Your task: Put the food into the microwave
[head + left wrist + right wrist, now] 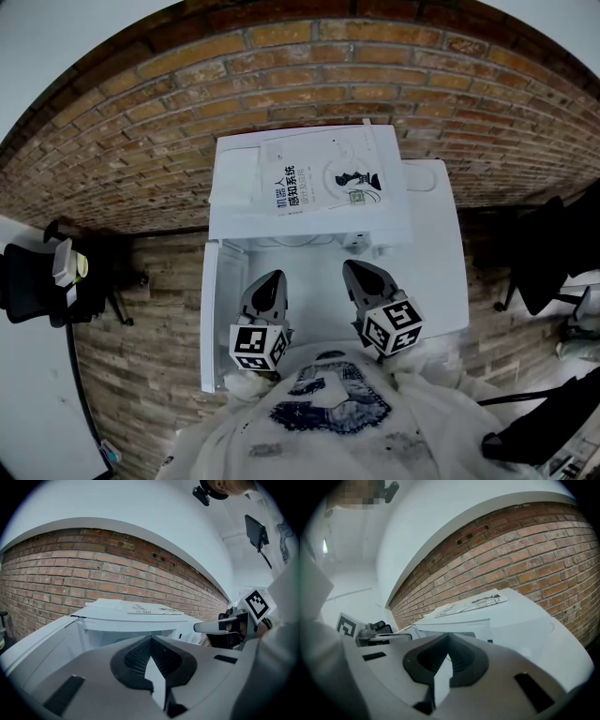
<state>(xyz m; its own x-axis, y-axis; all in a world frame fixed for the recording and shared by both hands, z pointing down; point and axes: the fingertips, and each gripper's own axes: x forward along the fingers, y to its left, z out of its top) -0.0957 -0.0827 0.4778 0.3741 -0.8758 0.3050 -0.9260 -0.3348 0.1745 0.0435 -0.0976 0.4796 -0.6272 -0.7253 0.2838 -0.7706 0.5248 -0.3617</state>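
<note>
A white microwave stands on a white table against the brick wall. Its door is swung open to the left and the white cavity shows. No food is visible in any view. My left gripper and right gripper are side by side in front of the opening, close to my chest. Both are shut with nothing between the jaws. The left gripper view looks over the left gripper into the cavity. In the right gripper view the right gripper points at the microwave.
A printed booklet lies on top of the microwave. A black chair stands at the left and another at the right. The brick wall closes off the back, and a wood-pattern floor lies on both sides of the table.
</note>
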